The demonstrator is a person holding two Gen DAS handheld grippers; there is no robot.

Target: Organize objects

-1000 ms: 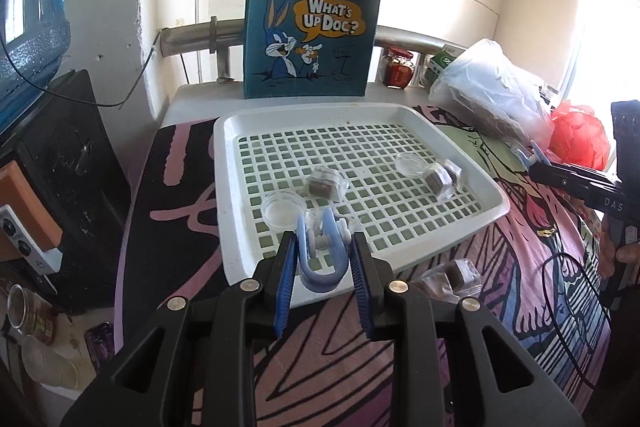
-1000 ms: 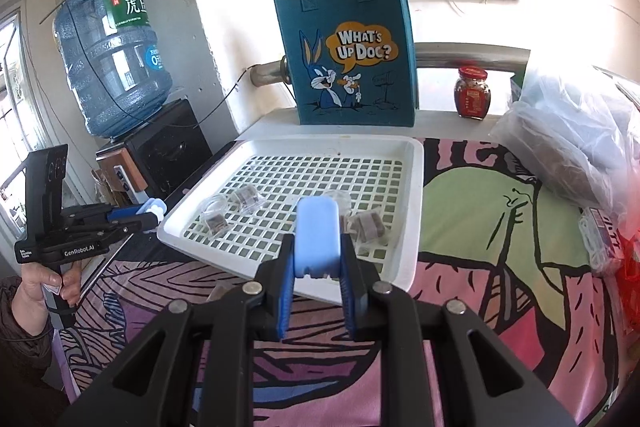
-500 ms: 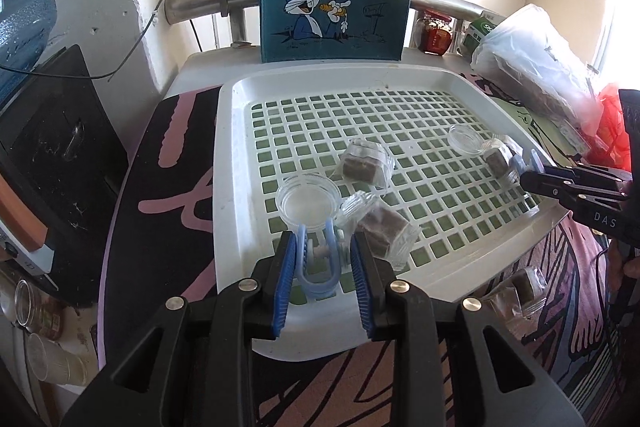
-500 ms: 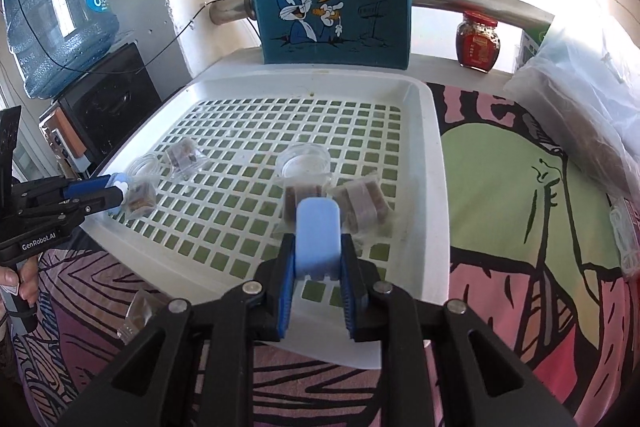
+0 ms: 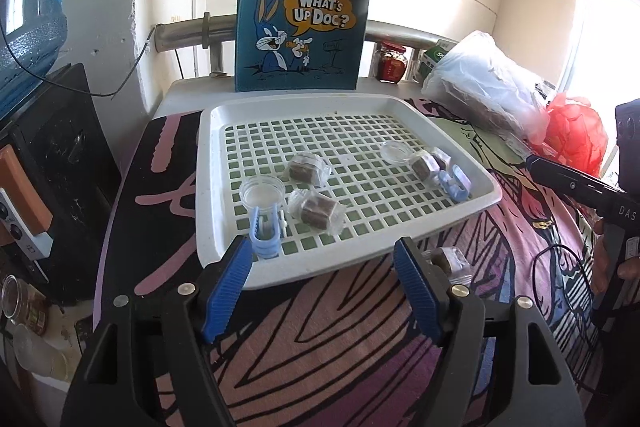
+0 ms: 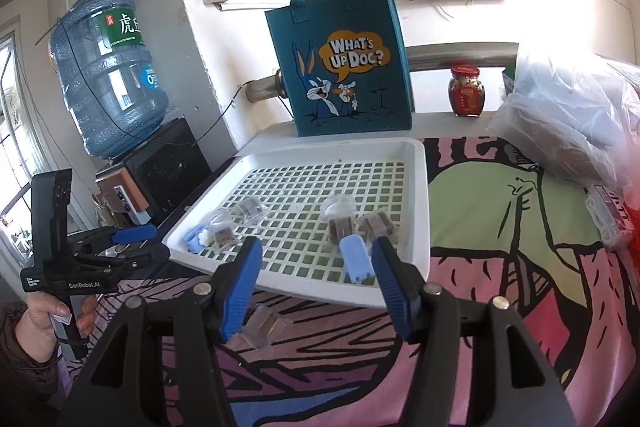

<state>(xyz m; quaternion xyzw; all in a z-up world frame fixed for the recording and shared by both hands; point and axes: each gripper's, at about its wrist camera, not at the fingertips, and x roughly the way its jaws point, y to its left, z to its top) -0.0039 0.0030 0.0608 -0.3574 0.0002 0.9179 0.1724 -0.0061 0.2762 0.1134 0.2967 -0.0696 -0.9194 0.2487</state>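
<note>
Left clip: a light-blue clip [image 5: 264,237] lies in the white tray [image 5: 224,267], at the near left corner, touching the clear round cup [image 5: 262,191] behind it.
Right clip: a second light-blue clip [image 6: 356,258] lies in the same tray [image 6: 420,227], near its front rim on the right side, just in front of a wrapped brown block [image 6: 340,227].
Left gripper: the left gripper [image 5: 324,287] is released and its jaws are opening; nothing is between the blue pads [image 5: 226,291], and the left clip sits just beyond the left pad, free of it.
Right gripper: the right gripper [image 6: 316,287] is released too, jaws opening; the right clip lies just ahead of the gap, close to the right pad [image 6: 394,291], not pressed by either.
Tray contents: several wrapped brown blocks [image 5: 316,209] and another clear cup [image 5: 396,151] are scattered on the grid floor.
Outside the tray: one wrapped block [image 5: 446,261] lies on the patterned cloth [image 5: 320,367] just beside the tray's front rim.
Behind the tray: a teal cartoon tote bag [image 5: 304,23] stands upright; a red-lidded jar [image 6: 466,91] stands to its right.
Right side: a clear plastic bag [image 5: 484,87] and a red bag [image 5: 576,131] rest on the cloth.
Left side: a big blue water bottle [image 6: 106,79] sits on a black stand.
Hands: a hand [image 6: 40,319] grips the left gripper's handle.
</note>
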